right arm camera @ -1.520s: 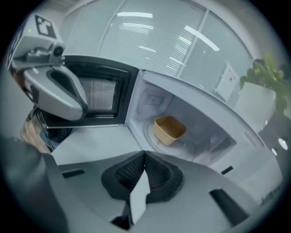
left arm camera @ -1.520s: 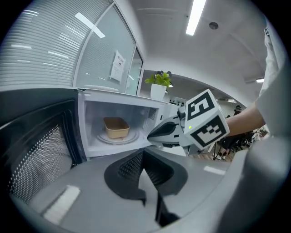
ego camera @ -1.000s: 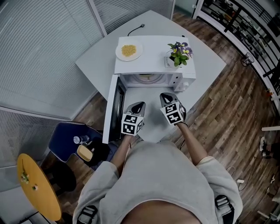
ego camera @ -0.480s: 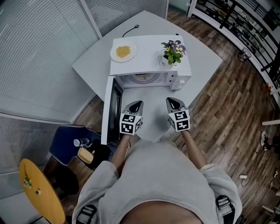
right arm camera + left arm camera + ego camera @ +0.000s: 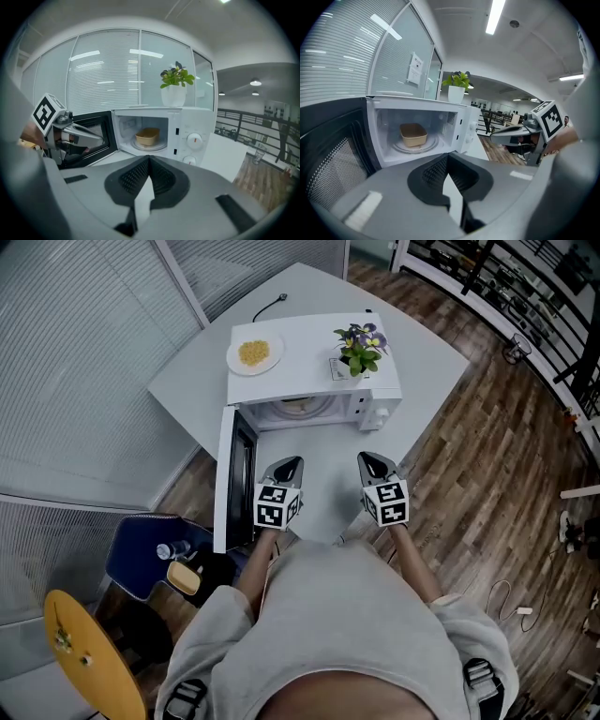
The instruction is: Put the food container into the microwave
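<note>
The tan food container (image 5: 413,134) sits on the turntable inside the open white microwave (image 5: 314,343); the right gripper view shows the container (image 5: 147,136) too. Both grippers hover over the white table (image 5: 319,493) in front of the microwave's opening, well short of it. My left gripper (image 5: 286,468) (image 5: 447,157) is shut and empty, close to the open door (image 5: 234,479). My right gripper (image 5: 373,463) (image 5: 149,159) is shut and empty too, below the control panel with its two knobs (image 5: 193,139).
A plate of yellow food (image 5: 254,353) and a potted plant (image 5: 356,345) stand on top of the microwave. A cable (image 5: 267,306) lies behind it. A blue chair with a bag (image 5: 155,554) and a yellow round table (image 5: 89,662) are at the lower left.
My right gripper has drawn back from the microwave and a little to the right. The left gripper has barely moved. The container stays inside.
</note>
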`<move>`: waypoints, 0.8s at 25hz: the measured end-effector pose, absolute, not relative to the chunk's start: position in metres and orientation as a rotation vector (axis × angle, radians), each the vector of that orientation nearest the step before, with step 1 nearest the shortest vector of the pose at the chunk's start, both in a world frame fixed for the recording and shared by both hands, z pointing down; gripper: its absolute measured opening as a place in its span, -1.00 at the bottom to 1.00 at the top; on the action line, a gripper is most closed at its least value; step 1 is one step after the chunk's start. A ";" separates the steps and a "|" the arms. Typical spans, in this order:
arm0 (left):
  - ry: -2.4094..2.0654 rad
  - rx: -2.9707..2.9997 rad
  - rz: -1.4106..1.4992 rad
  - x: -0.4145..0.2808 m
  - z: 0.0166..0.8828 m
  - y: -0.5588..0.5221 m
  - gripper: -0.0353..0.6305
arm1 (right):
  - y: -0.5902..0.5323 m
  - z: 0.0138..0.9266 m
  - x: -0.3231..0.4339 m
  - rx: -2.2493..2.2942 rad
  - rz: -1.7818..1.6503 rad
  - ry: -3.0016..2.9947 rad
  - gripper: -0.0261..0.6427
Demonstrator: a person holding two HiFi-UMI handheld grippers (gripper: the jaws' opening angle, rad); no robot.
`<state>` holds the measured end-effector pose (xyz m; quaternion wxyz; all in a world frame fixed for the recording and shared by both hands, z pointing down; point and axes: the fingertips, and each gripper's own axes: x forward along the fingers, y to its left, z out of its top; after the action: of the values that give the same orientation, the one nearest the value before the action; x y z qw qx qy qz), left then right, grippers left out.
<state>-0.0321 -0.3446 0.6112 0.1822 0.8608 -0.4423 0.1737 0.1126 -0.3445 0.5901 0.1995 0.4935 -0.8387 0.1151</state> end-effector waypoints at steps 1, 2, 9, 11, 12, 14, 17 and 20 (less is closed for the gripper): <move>-1.249 2.429 0.490 -0.032 0.611 -0.345 -0.87 | -0.344 0.591 0.113 1.382 0.322 -2.346 -0.88; -1.251 2.428 0.488 -0.032 0.611 -0.346 -0.87 | -0.344 0.591 0.114 1.384 0.321 -2.346 -0.89; -1.249 2.426 0.480 -0.030 0.612 -0.348 -0.87 | -0.347 0.591 0.116 1.406 0.332 -2.344 -0.89; -1.249 2.427 0.480 -0.030 0.612 -0.350 -0.87 | -0.349 0.591 0.117 1.409 0.331 -2.344 -0.88; -1.248 2.427 0.481 -0.030 0.613 -0.350 -0.87 | -0.349 0.591 0.117 1.409 0.331 -2.343 -0.88; -1.248 2.427 0.485 -0.029 0.613 -0.350 -0.87 | -0.350 0.592 0.116 1.408 0.334 -2.343 -0.89; -1.249 2.423 0.483 -0.030 0.614 -0.351 -0.87 | -0.352 0.593 0.114 1.397 0.331 -2.343 -0.89; -1.250 2.419 0.482 -0.031 0.615 -0.351 -0.87 | -0.352 0.593 0.111 1.388 0.327 -2.342 -0.88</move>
<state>-0.0310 -0.3513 0.6146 0.1873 0.8594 -0.4439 0.1712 0.1112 -0.3525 0.5928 0.1987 0.4961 -0.8371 0.1170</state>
